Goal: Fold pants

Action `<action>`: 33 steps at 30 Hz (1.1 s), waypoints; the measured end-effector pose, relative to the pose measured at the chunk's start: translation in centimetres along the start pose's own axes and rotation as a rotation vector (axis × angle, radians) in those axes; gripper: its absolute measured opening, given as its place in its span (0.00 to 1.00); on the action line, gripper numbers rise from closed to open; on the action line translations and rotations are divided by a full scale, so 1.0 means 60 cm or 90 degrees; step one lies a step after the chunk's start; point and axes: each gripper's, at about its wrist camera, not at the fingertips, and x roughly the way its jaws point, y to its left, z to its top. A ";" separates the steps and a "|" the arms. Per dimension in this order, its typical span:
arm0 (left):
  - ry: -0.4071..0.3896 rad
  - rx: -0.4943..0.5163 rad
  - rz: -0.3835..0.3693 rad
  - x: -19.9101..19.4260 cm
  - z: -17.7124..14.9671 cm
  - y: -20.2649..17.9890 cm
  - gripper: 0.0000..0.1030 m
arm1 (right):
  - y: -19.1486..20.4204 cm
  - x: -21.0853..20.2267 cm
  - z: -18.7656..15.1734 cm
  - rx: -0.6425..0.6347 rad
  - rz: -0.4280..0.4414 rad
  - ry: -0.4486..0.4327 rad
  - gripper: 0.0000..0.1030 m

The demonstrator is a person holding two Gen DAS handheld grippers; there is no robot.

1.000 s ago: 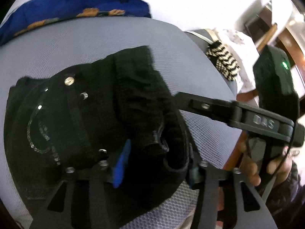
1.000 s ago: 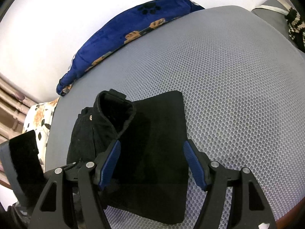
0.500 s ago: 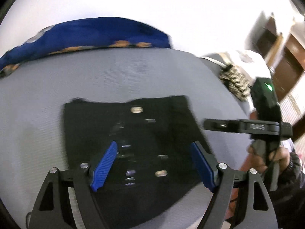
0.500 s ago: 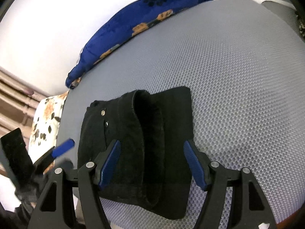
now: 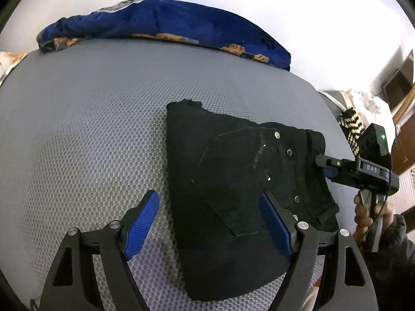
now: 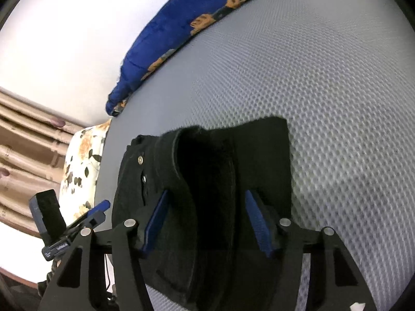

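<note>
**Black denim, folded up on the grey mesh**

Black denim pants [image 5: 233, 194] with silver rivets are lying in a folded bundle on the grey honeycomb-mesh surface [image 5: 90, 129], pocket side up in the left wrist view. No boxes or baskets anywhere in either view, so nothing is holding anything; the pants just sit flat on the mesh.

Left gripper [image 5: 210, 223] with the blue ribbed pads has its fingers spread wide and nothing between them gripped. Its left finger [image 5: 141, 223] is over bare mesh just beside the bundle's edge, the right one is over the pocket area. Can't tell if either pad actually touches the fabric.

Right gripper [image 6: 207, 220] is also spread apart, straddling the thick rolled waistband part of the pants [image 6: 207, 181], with both blue pads [image 6: 255, 223] sitting over black cloth. From the left camera you can see that same right gripper [image 5: 325, 167] poking in at the waistband side, with the person's right hand [image 5: 368, 212] around the handle.

Behind it all, a dark blue plush blanket with orange prints [image 5: 168, 23] lies along the far edge of the mesh, well apart from the pants. A black-and-white striped knit item [image 5: 351, 127] sits off the right side.
</note>
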 end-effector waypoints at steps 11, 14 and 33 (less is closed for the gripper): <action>0.022 -0.031 0.001 0.031 0.005 0.004 0.77 | -0.027 0.028 0.001 0.044 0.120 0.044 0.31; 0.025 -0.033 0.003 0.037 0.008 0.001 0.77 | -0.005 0.027 -0.001 0.045 0.108 0.031 0.18; -0.007 0.021 -0.039 0.028 0.027 -0.049 0.77 | -0.002 -0.044 -0.002 0.076 -0.079 -0.054 0.09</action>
